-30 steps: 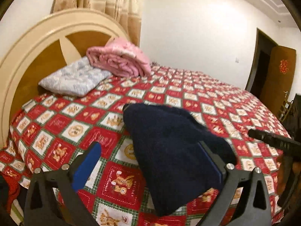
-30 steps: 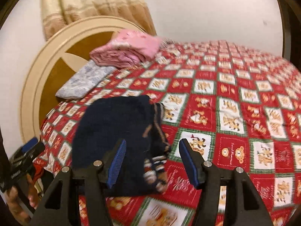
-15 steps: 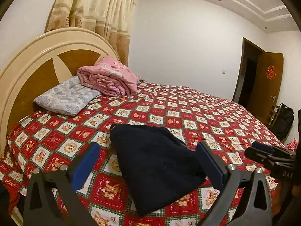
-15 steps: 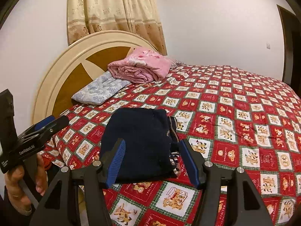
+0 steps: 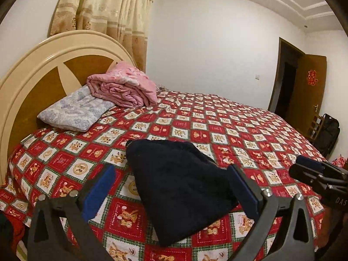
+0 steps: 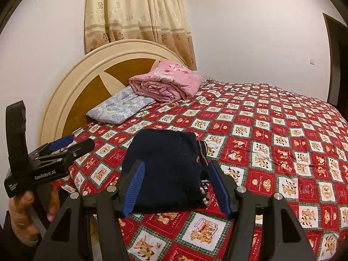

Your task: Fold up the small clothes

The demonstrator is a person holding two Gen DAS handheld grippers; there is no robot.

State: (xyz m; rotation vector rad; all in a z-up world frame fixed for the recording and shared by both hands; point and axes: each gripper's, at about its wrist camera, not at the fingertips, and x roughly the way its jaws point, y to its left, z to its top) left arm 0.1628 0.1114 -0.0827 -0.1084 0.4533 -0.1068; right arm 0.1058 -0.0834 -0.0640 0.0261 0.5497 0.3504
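Note:
A folded dark navy garment [image 5: 180, 187] lies on the bed's red checked bedspread [image 5: 217, 130] near the front edge. It also shows in the right wrist view [image 6: 165, 165], with a striped patterned edge at its right side. My left gripper [image 5: 171, 187] is open and empty, held back above the garment. My right gripper [image 6: 176, 187] is open and empty, also held back from it. The right gripper shows at the right edge of the left wrist view [image 5: 315, 174]. The left gripper shows at the left of the right wrist view [image 6: 65, 148].
A pale blue pillow [image 5: 76, 111] and a folded pink blanket [image 5: 124, 87] lie by the round headboard [image 5: 39, 65]. A curtain [image 5: 104, 10] hangs behind. A brown door [image 5: 308, 91] and a black bag [image 5: 328, 134] stand at the far right.
Both grippers have pulled back and up from the folded garment, so more of the room shows. The garment lies still on the bed.

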